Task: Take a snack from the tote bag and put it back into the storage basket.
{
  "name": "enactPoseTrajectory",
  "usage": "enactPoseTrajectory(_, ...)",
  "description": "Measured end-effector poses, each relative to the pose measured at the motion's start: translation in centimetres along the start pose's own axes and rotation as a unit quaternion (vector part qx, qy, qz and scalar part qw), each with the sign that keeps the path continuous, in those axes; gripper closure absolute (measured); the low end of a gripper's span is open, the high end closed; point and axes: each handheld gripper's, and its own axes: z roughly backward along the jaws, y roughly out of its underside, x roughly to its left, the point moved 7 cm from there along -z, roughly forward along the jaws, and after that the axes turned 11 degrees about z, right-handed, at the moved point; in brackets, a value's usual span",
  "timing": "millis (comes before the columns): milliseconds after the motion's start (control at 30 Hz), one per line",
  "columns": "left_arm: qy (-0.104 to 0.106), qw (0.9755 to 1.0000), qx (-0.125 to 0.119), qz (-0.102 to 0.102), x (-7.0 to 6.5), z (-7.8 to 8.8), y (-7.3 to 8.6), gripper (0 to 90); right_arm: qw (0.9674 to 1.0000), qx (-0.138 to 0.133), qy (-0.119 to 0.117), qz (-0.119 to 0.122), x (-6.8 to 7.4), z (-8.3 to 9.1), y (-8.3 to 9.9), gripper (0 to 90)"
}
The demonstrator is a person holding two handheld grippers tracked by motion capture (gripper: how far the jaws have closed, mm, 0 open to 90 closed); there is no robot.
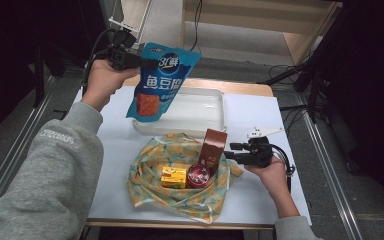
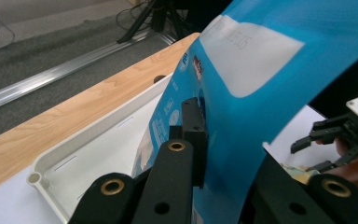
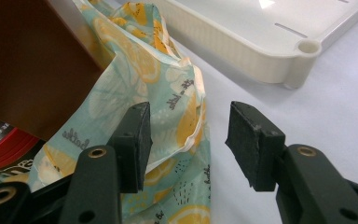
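Up over the far left of the table, the left gripper is clamping the top edge of a glossy blue pouch, which is hanging in the air just above the left end of the shallow white plastic tray, its ribbed walls enclosing a bare floor. Nearer the person, a soft lemon-print cloth bag is lying open and cradling a yellow box, a round red tin and an upright brown carton. Beside the bag's right edge, the right gripper is resting with its jaws apart, its flat black pads gripping nothing.
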Motion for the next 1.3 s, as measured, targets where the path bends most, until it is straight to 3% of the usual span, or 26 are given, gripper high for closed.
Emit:
enactPoseTrajectory(367, -0.005, 0.9999, -0.005, 0.012, 1.0, -2.8, -1.1, 90.0, 1.0, 0.001, -0.001, 0.0, 0.3, 0.0, 0.2, 50.6)
enactPoseTrajectory(733, -0.016, 0.9996, -0.007, 0.022, 2.3, -5.7, -1.1, 90.0, 1.0, 0.006, -0.001, 0.003, 0.4, -0.2, 0.4, 50.6)
enactPoseTrajectory(800, -0.015, 0.9994, -0.016, 0.025, 2.3, -5.9, -1.2, 90.0, 1.0, 0.006, -0.001, 0.003, 0.4, -0.2, 0.4, 50.6)
enactPoseTrajectory(1067, -0.02, 0.9997, -0.01, 0.011, 2.3, -5.7, -0.7, 90.0, 1.0, 0.007, -0.002, 0.003, 0.5, -0.2, 0.4, 50.7)
enactPoseTrajectory(1300, -0.035, 0.9994, -0.001, -0.002, 2.9, -5.5, 1.0, 89.5, 0.9999, 0.01, -0.001, 0.002, 0.5, -0.3, 0.4, 50.8)
